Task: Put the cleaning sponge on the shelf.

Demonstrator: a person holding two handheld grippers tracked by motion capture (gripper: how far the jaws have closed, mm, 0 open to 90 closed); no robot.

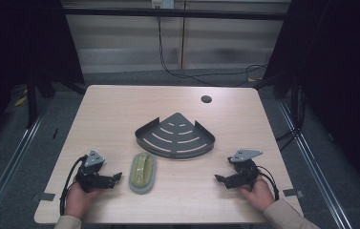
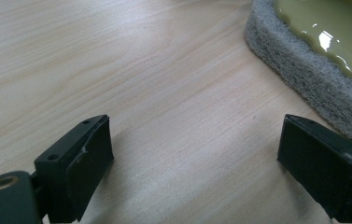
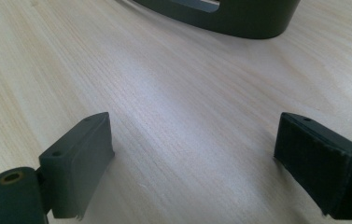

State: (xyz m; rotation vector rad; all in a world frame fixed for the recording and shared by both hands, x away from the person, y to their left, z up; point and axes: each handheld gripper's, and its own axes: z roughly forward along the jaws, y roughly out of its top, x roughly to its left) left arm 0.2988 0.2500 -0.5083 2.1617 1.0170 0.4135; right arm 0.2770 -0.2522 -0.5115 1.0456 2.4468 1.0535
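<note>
A pale wooden table (image 1: 120,109) carries a grey corner shelf (image 1: 175,136) and a green-topped sponge (image 1: 142,172).

No readable text, label, brand, number or sign anywhere. Plain wood grain on the table (image 1: 120,114); bare dark metal on the corner shelf (image 1: 175,136); unmarked green top and grey pad on the scrubbing sponge (image 1: 142,172). Nothing printed on either gripper's black jaws.

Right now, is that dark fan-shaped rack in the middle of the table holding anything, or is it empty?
Empty. From the high view, the corner rack lies flat on the table with its slotted floor bare; the green-topped sponge lies outside it, just in front.
</note>
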